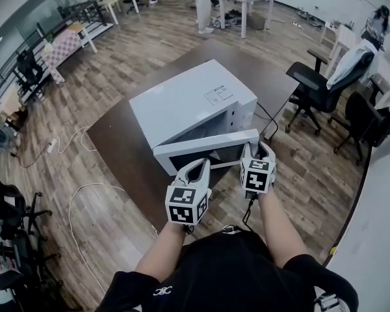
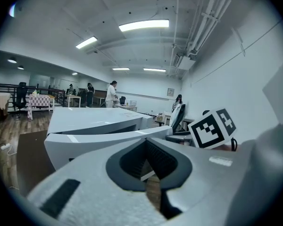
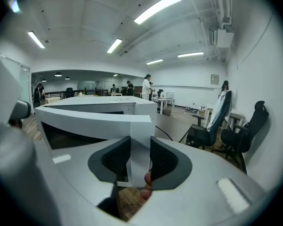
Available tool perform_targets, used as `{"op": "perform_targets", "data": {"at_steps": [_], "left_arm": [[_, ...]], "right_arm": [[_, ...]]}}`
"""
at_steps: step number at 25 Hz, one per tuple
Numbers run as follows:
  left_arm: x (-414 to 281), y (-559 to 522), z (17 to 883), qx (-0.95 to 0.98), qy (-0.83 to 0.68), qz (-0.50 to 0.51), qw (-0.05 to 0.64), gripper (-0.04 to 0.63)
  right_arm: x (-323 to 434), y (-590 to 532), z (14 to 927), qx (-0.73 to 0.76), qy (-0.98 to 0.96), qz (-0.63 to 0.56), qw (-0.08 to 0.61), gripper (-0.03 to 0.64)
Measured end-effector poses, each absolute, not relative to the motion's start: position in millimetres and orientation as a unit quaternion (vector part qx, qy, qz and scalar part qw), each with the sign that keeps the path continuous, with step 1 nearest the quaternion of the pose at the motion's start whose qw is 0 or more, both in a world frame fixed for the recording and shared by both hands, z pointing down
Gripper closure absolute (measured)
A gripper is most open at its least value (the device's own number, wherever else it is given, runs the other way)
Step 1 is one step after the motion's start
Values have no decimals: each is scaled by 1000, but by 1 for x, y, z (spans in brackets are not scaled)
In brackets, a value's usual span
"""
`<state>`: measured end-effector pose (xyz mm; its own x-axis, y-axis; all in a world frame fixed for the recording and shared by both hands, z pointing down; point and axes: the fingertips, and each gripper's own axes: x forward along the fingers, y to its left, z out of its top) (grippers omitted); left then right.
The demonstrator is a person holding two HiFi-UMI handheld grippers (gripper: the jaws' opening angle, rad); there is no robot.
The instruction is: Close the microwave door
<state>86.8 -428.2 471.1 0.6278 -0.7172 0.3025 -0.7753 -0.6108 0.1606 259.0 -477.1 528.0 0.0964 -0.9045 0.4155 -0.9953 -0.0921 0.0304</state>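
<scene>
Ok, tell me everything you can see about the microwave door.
The microwave door is a white, plastic-looking frame around a dark window. It is hinged at its left end in the head view and swung partway open from the white microwave, which sits on a dark brown table. It stands upright, facing the person. The right gripper clamps its free end, with pads on both faces. The left gripper is close in front, but contact there is unclear.

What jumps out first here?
The white microwave on the dark table, its door partly open toward the person. The right gripper has the door's free edge between its jaws; the left gripper hovers just in front of the door.
</scene>
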Motion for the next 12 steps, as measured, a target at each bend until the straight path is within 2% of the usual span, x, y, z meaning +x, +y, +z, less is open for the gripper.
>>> {"op": "perform_targets", "data": {"at_steps": [12], "left_arm": [[87, -457, 470, 864, -474, 91, 144, 588]], "right_arm": [[257, -552, 525, 686, -696, 134, 165, 480]]}}
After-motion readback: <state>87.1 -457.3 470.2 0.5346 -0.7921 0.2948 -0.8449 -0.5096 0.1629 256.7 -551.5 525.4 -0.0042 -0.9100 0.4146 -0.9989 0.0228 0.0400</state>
